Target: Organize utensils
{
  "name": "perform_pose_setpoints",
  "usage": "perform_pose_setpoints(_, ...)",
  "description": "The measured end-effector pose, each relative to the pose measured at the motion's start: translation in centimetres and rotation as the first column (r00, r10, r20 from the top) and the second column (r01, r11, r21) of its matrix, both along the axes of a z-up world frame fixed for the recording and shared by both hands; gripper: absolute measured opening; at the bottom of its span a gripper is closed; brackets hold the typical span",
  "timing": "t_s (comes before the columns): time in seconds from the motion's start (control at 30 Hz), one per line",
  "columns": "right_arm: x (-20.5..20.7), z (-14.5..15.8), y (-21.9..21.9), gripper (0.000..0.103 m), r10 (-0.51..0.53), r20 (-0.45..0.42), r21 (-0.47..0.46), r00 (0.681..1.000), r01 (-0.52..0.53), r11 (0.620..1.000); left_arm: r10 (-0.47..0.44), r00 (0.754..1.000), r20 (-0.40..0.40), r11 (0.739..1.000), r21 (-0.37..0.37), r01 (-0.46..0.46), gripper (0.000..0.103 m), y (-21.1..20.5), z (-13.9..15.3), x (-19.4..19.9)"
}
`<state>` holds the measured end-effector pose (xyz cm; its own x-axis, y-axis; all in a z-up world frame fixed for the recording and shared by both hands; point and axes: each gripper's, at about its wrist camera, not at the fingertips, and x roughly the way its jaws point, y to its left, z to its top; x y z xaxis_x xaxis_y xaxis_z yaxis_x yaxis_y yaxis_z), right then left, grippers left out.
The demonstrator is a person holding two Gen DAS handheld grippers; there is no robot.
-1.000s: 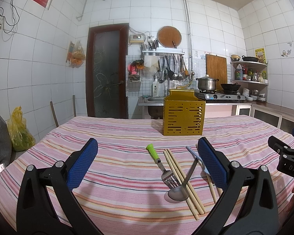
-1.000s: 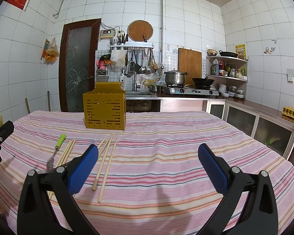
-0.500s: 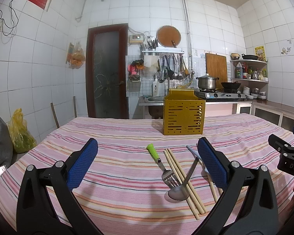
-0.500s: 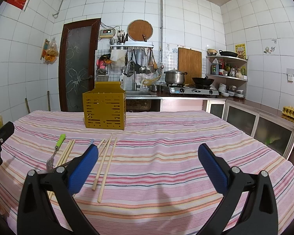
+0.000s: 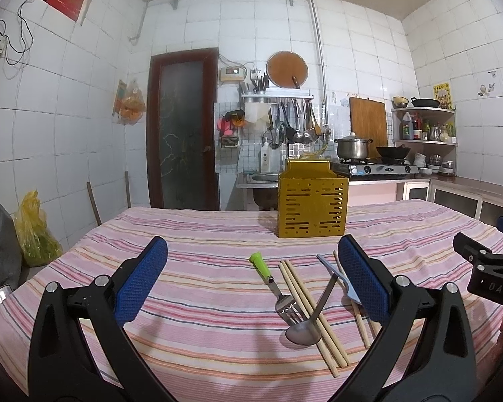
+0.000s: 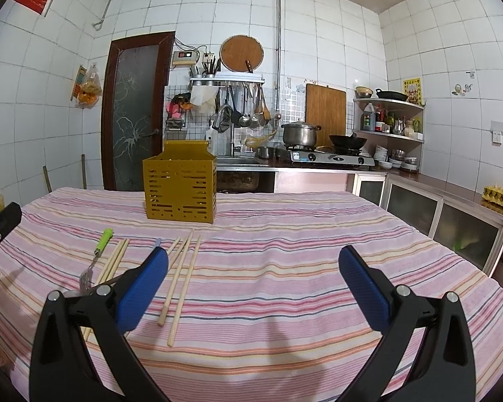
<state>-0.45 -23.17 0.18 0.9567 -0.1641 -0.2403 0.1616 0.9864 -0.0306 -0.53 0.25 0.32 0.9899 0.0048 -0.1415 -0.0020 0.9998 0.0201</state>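
A yellow slotted utensil holder [image 5: 312,202] stands upright at the far side of the striped table; it also shows in the right wrist view [image 6: 180,188]. In front of it lie a green-handled fork [image 5: 274,284], a pair of chopsticks [image 5: 313,311], a metal spoon [image 5: 310,325] resting across them, and a blue-grey utensil [image 5: 338,276] partly behind my left gripper's right finger. More chopsticks [image 6: 181,274] lie beside them. My left gripper [image 5: 251,284] is open and empty above the table. My right gripper [image 6: 251,284] is open and empty to the right of the utensils.
The table wears a pink striped cloth [image 6: 285,251]. Behind it are a sink counter with a gas stove [image 6: 332,159], a pot, a dark door [image 5: 182,127] and cabinets at the right [image 6: 452,214]. A yellow bag [image 5: 33,231] sits at the left.
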Motion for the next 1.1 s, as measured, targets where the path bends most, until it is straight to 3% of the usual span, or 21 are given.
perform_pose_setpoints(0.33,-0.1,0.0,0.2,0.099,0.008,-0.017,0.002,1.0,-0.008,1.0,-0.001,1.0,0.018,0.999,-0.043,0.002,0.098,0.8,0.1,-0.5)
perform_pose_setpoints(0.6,0.1,0.1,0.1,0.099,0.008,-0.028,0.007,1.0,-0.007,1.0,0.046,0.999,0.001,0.999,-0.009,-0.046,0.098,0.1,0.1,-0.4)
perform_pose_setpoints(0.8,1.0,0.1,0.4,0.099,0.01,-0.073,-0.003,0.997,-0.01,1.0,0.056,0.995,-0.077,0.998,-0.033,-0.058,0.098,0.8,0.1,1.1)
perform_pose_setpoints(1.0,3.9,0.8,0.4,0.099,0.027,-0.15,0.017,0.988,-0.025,1.0,0.024,0.962,-0.274,0.996,-0.072,-0.045,0.098,1.5,-0.4,5.3)
perform_pose_setpoints(1.1,6.1,1.8,0.3,0.099,0.037,-0.183,0.028,0.982,-0.032,0.999,0.012,0.95,-0.312,0.998,-0.057,-0.032,0.098,1.8,0.5,7.8)
